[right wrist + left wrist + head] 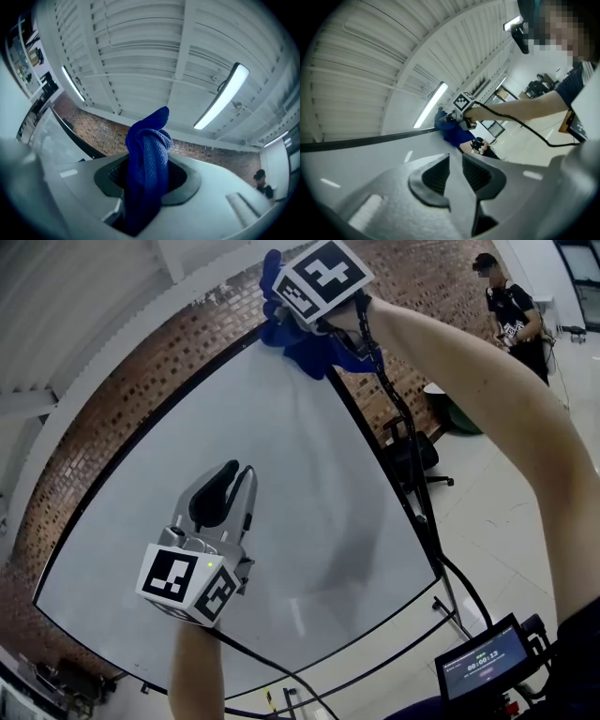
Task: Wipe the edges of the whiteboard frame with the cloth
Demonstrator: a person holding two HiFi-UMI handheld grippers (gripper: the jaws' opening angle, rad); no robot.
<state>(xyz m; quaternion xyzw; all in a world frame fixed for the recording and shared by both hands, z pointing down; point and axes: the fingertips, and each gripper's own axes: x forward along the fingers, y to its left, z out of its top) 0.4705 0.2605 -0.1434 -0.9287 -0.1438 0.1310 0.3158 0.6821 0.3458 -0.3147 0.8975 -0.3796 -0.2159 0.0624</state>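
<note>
Monitor (483,664) glowing at the near right edge, a small one, and that's the closest thing in the head view. Just past it on the left comes the left gripper (232,474), held up in front of the whiteboard (281,484). Its jaws are drawn together with nothing between them, and its own view confirms that: the two dark pads sit almost against each other over the pale board surface. Whether the tips touch the board, I can't tell.

Further out and up to the right, a bare arm reaches to the board's far right corner, and there's the right gripper (149,165), clamped tight on the blue cloth (148,140). The cloth stands bunched up out of the jaws and hangs in folds below them. In the head view it sits right at the corner where the black whiteboard frame (370,138) turns, lying against the frame's edge.

Behind the board runs a red brick wall (103,390), with a ribbed white ceiling and a tube light (220,96) above. Far off on the right, a person (511,310) in dark clothes stands on the tiled floor.
</note>
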